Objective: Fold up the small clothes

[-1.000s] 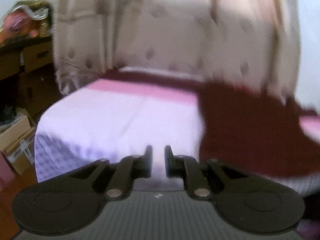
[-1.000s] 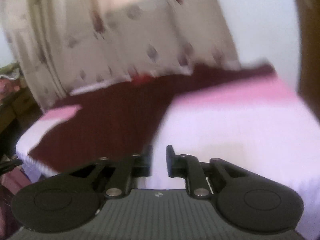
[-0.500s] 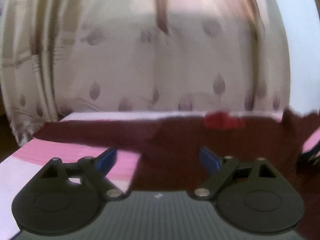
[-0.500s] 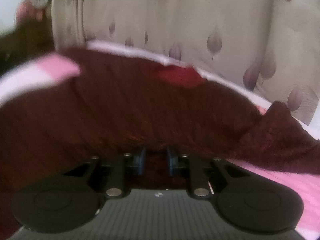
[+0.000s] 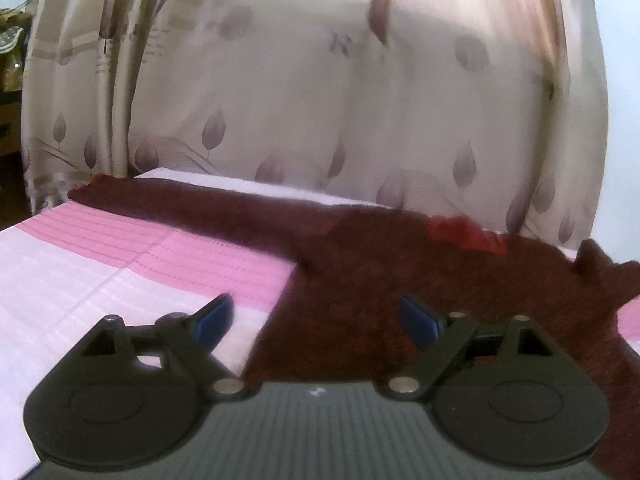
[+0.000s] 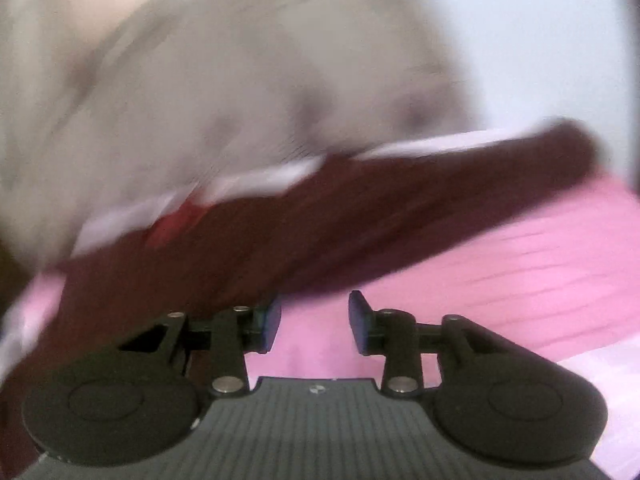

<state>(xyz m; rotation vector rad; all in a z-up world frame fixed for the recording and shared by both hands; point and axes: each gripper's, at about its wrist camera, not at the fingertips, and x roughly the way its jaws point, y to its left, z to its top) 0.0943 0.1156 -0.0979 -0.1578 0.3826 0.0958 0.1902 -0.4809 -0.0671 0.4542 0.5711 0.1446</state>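
A dark maroon knitted garment (image 5: 360, 264) lies spread on a pink and white bed (image 5: 120, 264), with a red label (image 5: 464, 234) at its far edge. My left gripper (image 5: 316, 318) is open wide and empty, low over the garment's near left edge. In the blurred right wrist view, the garment (image 6: 320, 232) stretches across the bed (image 6: 520, 260) with one long part reaching right. My right gripper (image 6: 314, 318) is open and empty over pink sheet, its left finger at the garment's edge.
A beige curtain with leaf prints (image 5: 320, 100) hangs right behind the bed. Dark furniture with clutter (image 5: 8, 60) stands at the far left. A white wall (image 6: 540, 40) is at the right.
Both grippers went from shut to open. The right gripper was shut in the garment half a second ago and has let go and swung right. The left gripper shifted slightly left.
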